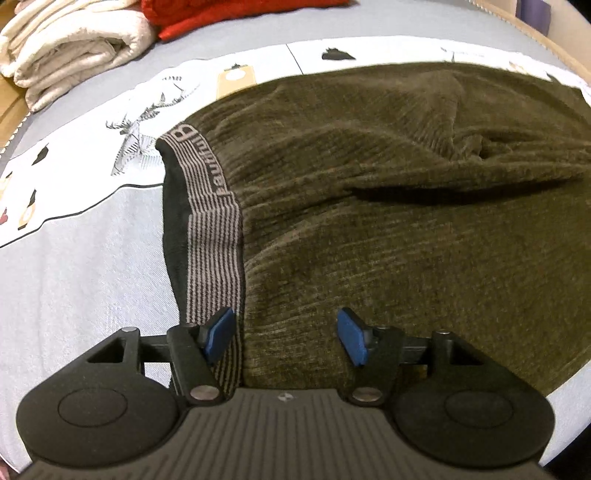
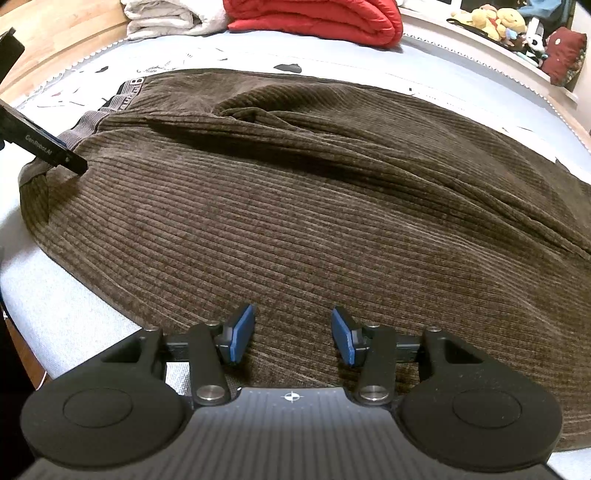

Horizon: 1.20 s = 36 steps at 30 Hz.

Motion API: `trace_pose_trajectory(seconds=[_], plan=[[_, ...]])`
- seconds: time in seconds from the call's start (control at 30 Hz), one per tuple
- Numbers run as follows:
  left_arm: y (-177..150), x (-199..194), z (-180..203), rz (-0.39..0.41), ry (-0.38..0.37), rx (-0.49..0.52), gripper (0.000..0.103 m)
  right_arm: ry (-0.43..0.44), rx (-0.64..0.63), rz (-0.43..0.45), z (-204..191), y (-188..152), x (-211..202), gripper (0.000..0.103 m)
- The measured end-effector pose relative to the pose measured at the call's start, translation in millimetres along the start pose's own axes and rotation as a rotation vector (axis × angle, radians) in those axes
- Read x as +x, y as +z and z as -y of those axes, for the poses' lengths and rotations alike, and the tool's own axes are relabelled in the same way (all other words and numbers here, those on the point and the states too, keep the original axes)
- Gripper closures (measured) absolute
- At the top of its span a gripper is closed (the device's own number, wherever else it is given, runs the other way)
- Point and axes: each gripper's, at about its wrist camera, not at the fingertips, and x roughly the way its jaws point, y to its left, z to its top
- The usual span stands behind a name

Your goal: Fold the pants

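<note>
Left wrist view: the left hand-held gripper (image 1: 286,334) points steeply down at the pants (image 1: 388,206), a dark olive-brown corduroy garment spread flat on the bed (image 1: 85,280); its 2 blue pads (image 1: 351,341) stand well apart with nothing pinched between them, so the jaws are open; the left pad sits over the striped waistband (image 1: 212,236), which runs from the gripper up the picture along the garment's left edge and carries lettering near its far end; the right pad hangs over the ribbed cloth just beside that band; a long fold crosses the cloth toward the right; the bed cover is grey with a white printed panel of small dark figures; at the far edge lie a folded cream blanket (image 1: 70,44) and a red blanket (image 1: 229,14), side by side.

Right wrist view: the right hand-held gripper (image 2: 293,338) hovers over the near part of the pants (image 2: 295,221), close to their near hem; its blue pads (image 2: 242,334) are apart and grip nothing, so it is open; the left hand-held gripper (image 2: 55,155) enters from the left edge, its dark tip at the waistband (image 2: 83,127) corner; creases run diagonally across the far half of the cloth; beyond lie the cream blanket (image 2: 166,16) and red blanket (image 2: 317,18); stuffed toys (image 2: 495,18) sit on a ledge at the upper right.
</note>
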Motion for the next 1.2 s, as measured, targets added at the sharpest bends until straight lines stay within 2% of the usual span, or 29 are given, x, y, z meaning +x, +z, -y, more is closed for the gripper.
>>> trace_pose_trajectory(seconds=[0.2, 0.43, 0.53, 0.6, 0.63, 0.77, 0.83, 0.9, 1.0, 1.13, 1.2], plan=[[-2.5, -15.2, -13.3, 0.083, -0.015, -0.079, 0.031, -0.031, 0.062, 0.069, 11.2, 5.9, -11.0, 0.053], [1.3, -24.7, -15.6, 0.138, -0.026, -0.098, 0.025, -0.162, 0.159, 0.269, 56.0, 27.0, -61.1, 0.052], [1.0, -27.3, -14.0, 0.160, -0.026, -0.099, 0.021, -0.222, 0.215, 0.358, 88.0, 33.7, -95.0, 0.046], [1.2, -29.9, -11.9, 0.176, -0.023, -0.100, 0.020, -0.260, 0.257, 0.402, 109.1, 32.5, -113.5, 0.035], [1.3, -31.4, -9.9, 0.186, -0.023, -0.098, 0.017, -0.280, 0.277, 0.418, 119.1, 29.2, -119.7, 0.034], [1.5, -42.7, 8.7, 0.267, -0.010, -0.060, 0.017, -0.332, 0.372, 0.427, 146.6, 4.6, -121.3, 0.033], [2.2, -49.6, 22.2, 0.321, -0.002, -0.059, 0.017, -0.320, 0.486, 0.410, 160.0, -4.6, -116.2, 0.033], [5.4, -53.9, 33.6, 0.352, -0.034, -0.084, 0.017, -0.354, 0.577, 0.459, 170.2, -10.3, -118.8, 0.033], [18.6, -57.5, 55.2, 0.360, -0.063, -0.101, 0.017, -0.368, 0.690, 0.480, 181.0, -18.1, -116.1, 0.033], [48.5, -60.5, 72.1, 0.364, -0.117, -0.135, 0.017, -0.341, 0.693, 0.468, 187.7, -18.8, -108.0, 0.033], [65.5, -59.5, 73.2, 0.359, -0.149, -0.166, 0.023, -0.333, 0.699, 0.467, 190.1, -19.8, -107.6, 0.033]])
